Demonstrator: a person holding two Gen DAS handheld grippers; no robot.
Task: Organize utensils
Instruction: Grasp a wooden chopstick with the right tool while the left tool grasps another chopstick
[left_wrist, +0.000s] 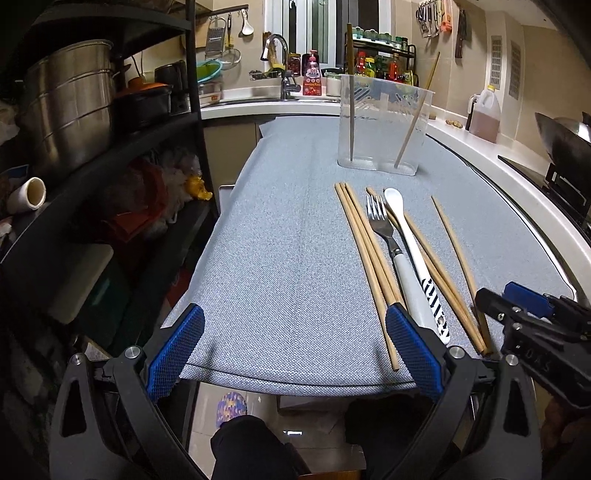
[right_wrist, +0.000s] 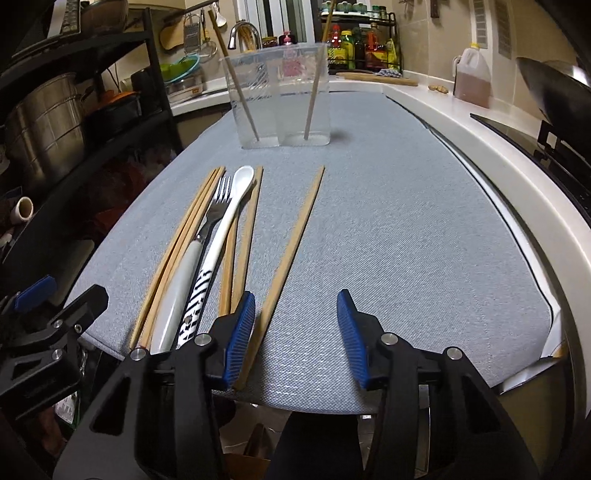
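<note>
Utensils lie in a loose row on the grey cloth (left_wrist: 288, 229), handles toward the near edge. Left gripper (left_wrist: 293, 352): jaws spread wide, nothing between them, only bare cloth ahead. Its right pad (left_wrist: 410, 347) sits just over the near ends of the bundle of chopsticks (left_wrist: 364, 251), so the whole row lies off the right jaw rather than inside the gap. From that jaw outward: fork (left_wrist: 388, 236) with a pale handle, white spoon (left_wrist: 413, 251) with a striped handle lying across two more chopsticks, then a single chopstick (left_wrist: 458, 266) farthest out. Right gripper (right_wrist: 295, 338): jaws also spread, gripping nothing. The single chopstick (right_wrist: 291, 251) runs forward from just inside its left pad (right_wrist: 240, 336), its near end beside that pad, contact not resolvable. Fork (right_wrist: 212, 218), spoon (right_wrist: 229, 218) and remaining chopsticks (right_wrist: 177, 251) lie left of, and outside, that jaw. Clear holder (right_wrist: 280, 96) stands upright well beyond both pairs of jaws, a divider splitting it into two compartments, one chopstick leaning in each.
</note>
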